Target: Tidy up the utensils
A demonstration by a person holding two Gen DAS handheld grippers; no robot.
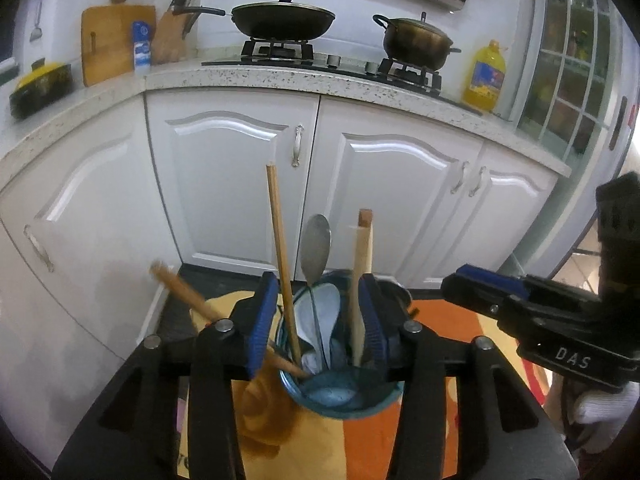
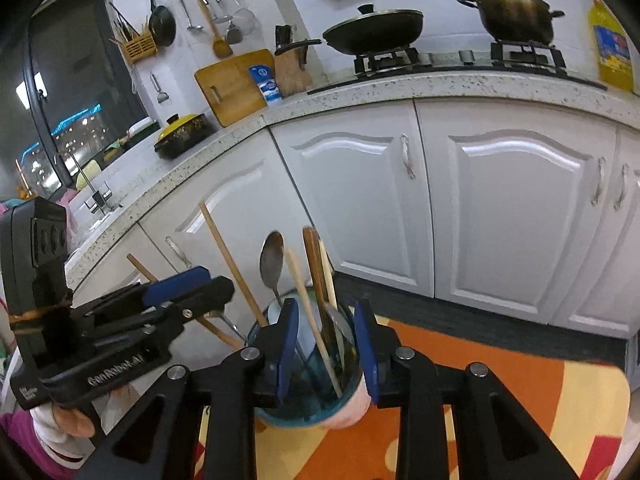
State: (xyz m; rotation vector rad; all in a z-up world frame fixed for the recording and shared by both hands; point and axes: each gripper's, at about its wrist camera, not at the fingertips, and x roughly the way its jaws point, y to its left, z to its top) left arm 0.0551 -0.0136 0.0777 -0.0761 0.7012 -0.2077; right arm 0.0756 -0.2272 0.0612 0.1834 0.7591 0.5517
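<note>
A blue-green glass cup (image 1: 340,394) stands on an orange and yellow mat and holds utensils: a wooden chopstick (image 1: 282,256), a metal spoon (image 1: 316,248), a pale wooden stick (image 1: 360,280) and a white ceramic spoon (image 1: 326,308). My left gripper (image 1: 316,320) is open, its blue pads on either side of the cup's rim. Another chopstick (image 1: 188,292) leans out to the left. My right gripper (image 2: 326,344) is also open around the cup (image 2: 304,400), with the utensils (image 2: 316,280) between its pads. Each gripper shows from the side in the other's view.
The mat (image 2: 500,392) lies on a low table in front of white kitchen cabinets (image 1: 236,184). On the counter above are a wok (image 1: 284,20), a pot (image 1: 416,40), an oil bottle (image 1: 486,76) and a cutting board (image 1: 108,40).
</note>
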